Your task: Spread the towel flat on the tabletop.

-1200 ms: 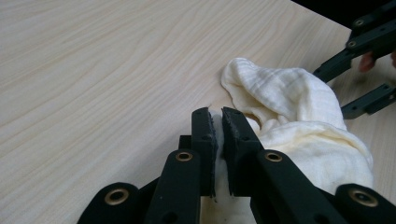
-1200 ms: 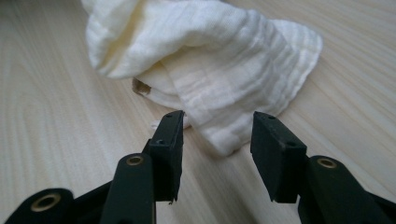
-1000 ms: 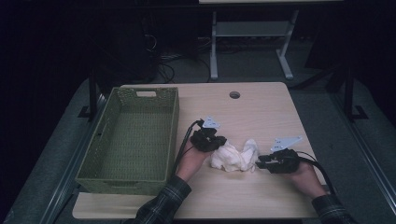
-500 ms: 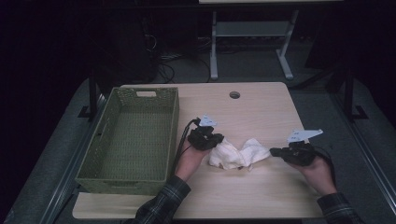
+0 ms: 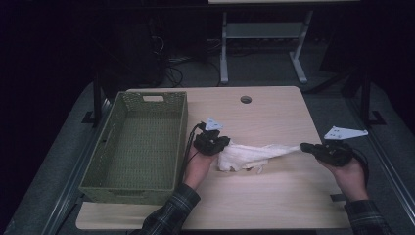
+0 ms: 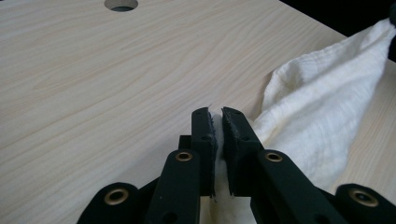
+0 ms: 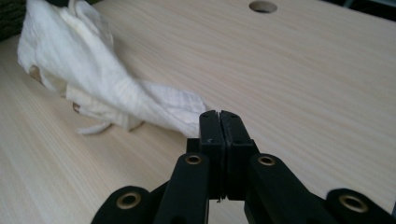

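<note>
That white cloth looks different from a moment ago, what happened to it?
The right gripper closed its fingers on one end of the white cloth and drew it out to the right, so the crumpled heap became a long strip. The left gripper stayed where it was, clamped on the other end. The green basket and the table are as before.

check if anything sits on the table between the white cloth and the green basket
Nothing visible does. The white cloth is stretched between the left hand-held gripper and the right hand-held gripper, both shut on it. Between it and the green basket there is bare table, apart from the left hand and its cable.
</note>
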`<state>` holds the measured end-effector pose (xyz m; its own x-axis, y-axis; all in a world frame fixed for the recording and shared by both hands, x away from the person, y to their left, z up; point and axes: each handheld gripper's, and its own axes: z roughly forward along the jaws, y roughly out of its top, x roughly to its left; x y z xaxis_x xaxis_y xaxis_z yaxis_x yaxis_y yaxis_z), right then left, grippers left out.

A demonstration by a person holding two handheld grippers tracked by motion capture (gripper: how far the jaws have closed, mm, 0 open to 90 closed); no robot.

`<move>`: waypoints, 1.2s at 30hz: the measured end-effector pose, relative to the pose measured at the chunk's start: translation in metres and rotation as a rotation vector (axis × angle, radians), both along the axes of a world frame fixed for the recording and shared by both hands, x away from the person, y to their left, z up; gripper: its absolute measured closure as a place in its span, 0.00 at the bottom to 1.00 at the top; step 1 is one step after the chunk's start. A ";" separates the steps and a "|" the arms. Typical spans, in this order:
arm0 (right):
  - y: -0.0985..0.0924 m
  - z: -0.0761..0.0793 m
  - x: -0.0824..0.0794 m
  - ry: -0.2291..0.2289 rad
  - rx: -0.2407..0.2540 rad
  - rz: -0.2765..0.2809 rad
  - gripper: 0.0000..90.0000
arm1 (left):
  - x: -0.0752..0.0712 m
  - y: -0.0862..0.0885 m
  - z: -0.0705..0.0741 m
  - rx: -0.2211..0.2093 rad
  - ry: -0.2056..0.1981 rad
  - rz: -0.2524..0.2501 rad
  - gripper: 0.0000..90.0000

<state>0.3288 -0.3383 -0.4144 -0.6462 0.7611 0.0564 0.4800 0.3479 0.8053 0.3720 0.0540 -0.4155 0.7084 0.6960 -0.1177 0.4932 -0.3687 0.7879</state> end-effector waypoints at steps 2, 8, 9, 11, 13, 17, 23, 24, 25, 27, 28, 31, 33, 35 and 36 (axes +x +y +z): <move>0.003 0.004 0.005 -0.014 0.008 0.008 0.98 | 0.001 -0.001 -0.002 0.001 -0.003 0.007 0.92; 0.008 0.006 0.031 -0.020 0.012 0.009 0.98 | 0.006 0.001 -0.009 0.032 -0.001 0.058 0.89; 0.010 0.004 0.038 -0.012 0.011 0.006 0.98 | 0.007 0.001 -0.011 0.037 0.002 0.068 0.87; 0.013 -0.001 0.051 0.005 0.017 0.001 0.98 | 0.008 0.002 -0.013 0.050 -0.001 0.083 0.82; 0.018 -0.004 0.061 0.015 0.011 -0.003 0.98 | 0.007 0.002 -0.012 0.053 -0.009 0.099 0.74; 0.028 -0.012 0.080 0.027 0.009 -0.020 0.78 | 0.004 0.004 -0.007 0.039 -0.029 0.101 0.67; 0.025 -0.008 0.071 0.013 0.020 -0.026 0.61 | -0.007 0.001 0.002 0.030 -0.042 0.034 0.61; 0.024 -0.007 0.067 0.013 0.024 -0.021 0.62 | -0.011 0.000 0.004 0.041 -0.042 0.011 0.61; 0.023 -0.005 0.061 0.018 0.034 -0.012 0.63 | -0.013 -0.001 0.005 0.049 -0.047 0.000 0.61; 0.024 -0.006 0.053 0.023 0.042 0.010 0.66 | -0.018 -0.001 0.006 0.049 -0.046 -0.017 0.61; 0.025 -0.006 0.050 0.027 0.036 0.019 0.66 | -0.021 -0.001 0.006 0.048 -0.042 -0.028 0.61; 0.033 -0.009 0.037 0.049 0.023 0.048 0.69 | -0.032 -0.002 0.003 0.059 -0.025 -0.052 0.61; 0.039 -0.010 0.030 0.058 0.020 0.078 0.73 | -0.039 -0.001 0.000 0.071 -0.023 -0.070 0.61; 0.046 -0.011 0.023 0.058 0.015 0.106 0.75 | -0.046 -0.001 -0.003 0.086 -0.018 -0.083 0.60; 0.050 -0.011 0.020 0.071 0.023 0.117 0.75 | -0.049 0.000 -0.005 0.092 -0.016 -0.087 0.60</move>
<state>0.3484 -0.2888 -0.4258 -0.7243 0.6787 0.1215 0.4933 0.3870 0.7791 0.3233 0.0537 -0.4203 0.7679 0.6390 -0.0443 0.4438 -0.4810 0.7561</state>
